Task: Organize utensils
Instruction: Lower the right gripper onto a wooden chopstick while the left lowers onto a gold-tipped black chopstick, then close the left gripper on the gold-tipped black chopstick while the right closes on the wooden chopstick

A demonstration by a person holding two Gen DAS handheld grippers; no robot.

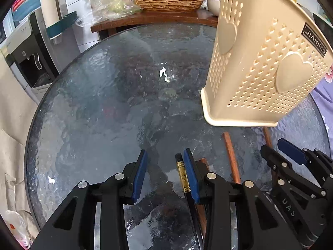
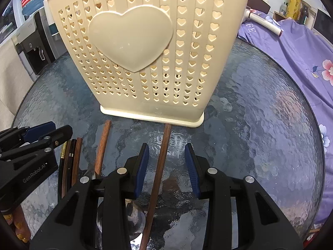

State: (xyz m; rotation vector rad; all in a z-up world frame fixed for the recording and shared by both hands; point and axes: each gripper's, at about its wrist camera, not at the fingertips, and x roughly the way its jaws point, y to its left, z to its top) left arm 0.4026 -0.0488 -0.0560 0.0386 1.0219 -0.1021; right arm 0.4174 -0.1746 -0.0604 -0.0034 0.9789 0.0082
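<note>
On the glass table (image 2: 260, 125), a wooden chopstick (image 2: 160, 166) lengthwise toward the holder (image 2: 187, 62), between parted right fingers (image 2: 143, 166).

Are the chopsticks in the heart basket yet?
Not yet. Through its holes the cream heart-patterned plastic holder shows little inside. A brown wooden chopstick lies between the open right gripper, ungripped. The open left gripper is beside the dark chopsticks. All still lie on the table.

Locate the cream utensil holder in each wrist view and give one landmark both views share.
Left wrist: utensil holder fills the upper right, standing on the glass table.
Right wrist: utensil holder fills the top centre, directly ahead.
Shared landmark: the water dispenser at the left edge.
</note>
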